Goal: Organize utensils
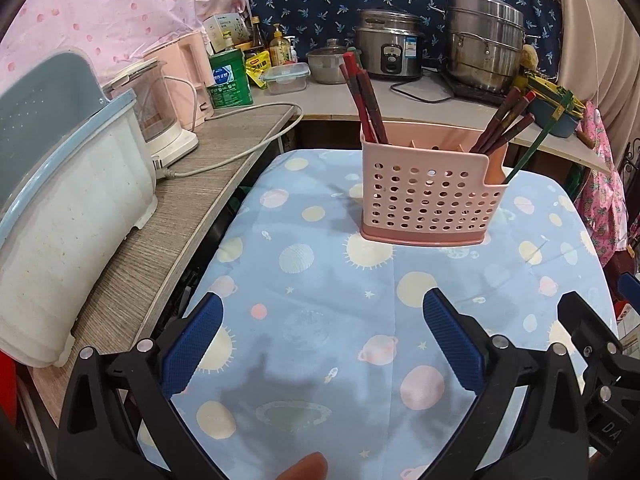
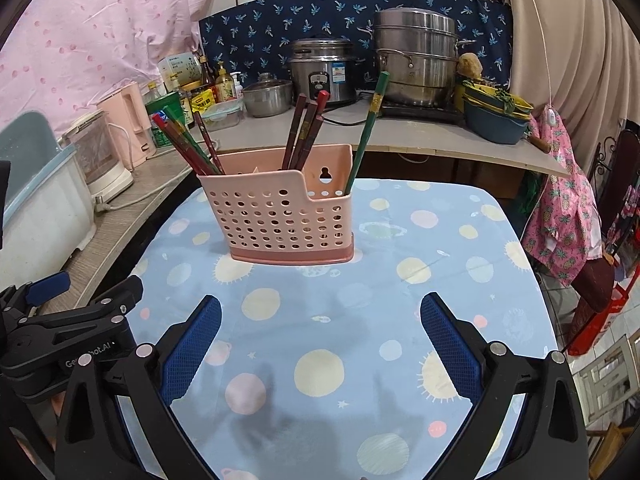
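Looking along both grippers, I see a pink perforated utensil holder (image 2: 286, 216) standing upright on a table covered by a light blue cloth (image 2: 360, 320) printed with planets and suns. The holder sits well ahead of my fingertips, toward the far part of the table.

Its compartments hold chopsticks. In the right wrist view, a bunch of red and dark chopsticks (image 2: 186, 144) leans out of the left end, a second dark red bunch (image 2: 306, 132) stands in the middle, and one green chopstick (image 2: 366, 132) rises from the lower section at the right end, tilted to the right. From the left wrist view, the same holder (image 1: 432, 200) shows one bundle leaning left and another leaning right.

My left gripper (image 1: 322, 340) has its blue-padded fingers spread wide with only the cloth between them. My right gripper (image 2: 320, 340) is likewise spread wide and holds nothing. Neither touches the holder.

On the counter behind are a rice cooker (image 2: 320, 72), a stacked steel steamer pot (image 2: 416, 56) and a small lidded pot (image 2: 266, 98). A white dish-rack bin (image 1: 68, 216) with a blue lid sits on the side counter at left.
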`<state>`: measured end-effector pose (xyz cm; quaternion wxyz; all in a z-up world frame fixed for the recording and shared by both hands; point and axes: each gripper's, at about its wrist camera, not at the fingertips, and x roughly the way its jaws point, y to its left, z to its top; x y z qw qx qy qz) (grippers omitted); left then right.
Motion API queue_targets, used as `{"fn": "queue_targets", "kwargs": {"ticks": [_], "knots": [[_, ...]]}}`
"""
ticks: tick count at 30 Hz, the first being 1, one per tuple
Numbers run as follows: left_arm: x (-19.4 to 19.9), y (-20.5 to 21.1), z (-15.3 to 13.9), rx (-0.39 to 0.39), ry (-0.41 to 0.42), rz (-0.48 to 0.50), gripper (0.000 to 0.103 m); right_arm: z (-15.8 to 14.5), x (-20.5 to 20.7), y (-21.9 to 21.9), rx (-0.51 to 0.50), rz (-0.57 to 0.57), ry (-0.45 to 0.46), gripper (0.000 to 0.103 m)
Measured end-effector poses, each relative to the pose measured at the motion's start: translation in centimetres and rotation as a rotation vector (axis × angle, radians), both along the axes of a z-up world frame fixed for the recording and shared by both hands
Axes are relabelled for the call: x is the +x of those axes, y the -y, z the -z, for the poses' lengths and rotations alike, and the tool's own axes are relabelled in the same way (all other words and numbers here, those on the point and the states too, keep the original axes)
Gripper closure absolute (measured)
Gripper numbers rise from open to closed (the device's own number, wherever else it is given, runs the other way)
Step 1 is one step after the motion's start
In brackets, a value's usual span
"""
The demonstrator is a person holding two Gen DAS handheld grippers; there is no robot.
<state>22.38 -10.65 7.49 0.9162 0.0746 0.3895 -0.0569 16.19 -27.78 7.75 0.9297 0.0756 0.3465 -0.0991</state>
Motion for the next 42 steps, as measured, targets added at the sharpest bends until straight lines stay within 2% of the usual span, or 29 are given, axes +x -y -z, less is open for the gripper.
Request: {"fn": "queue_targets", "kwargs": {"ticks": [9,42], "knots": [[0.1,0.5,0.0,0.015,0.020,0.003,0.007,0.8,0.2,1.1,0.015,0.026,-0.010,0.007],[1.7,2.2,2.0,0.035,-0.011,0.016,0.007,2.2,2.3,1.7,0.016,0.013,-0.034,0.007]]}}
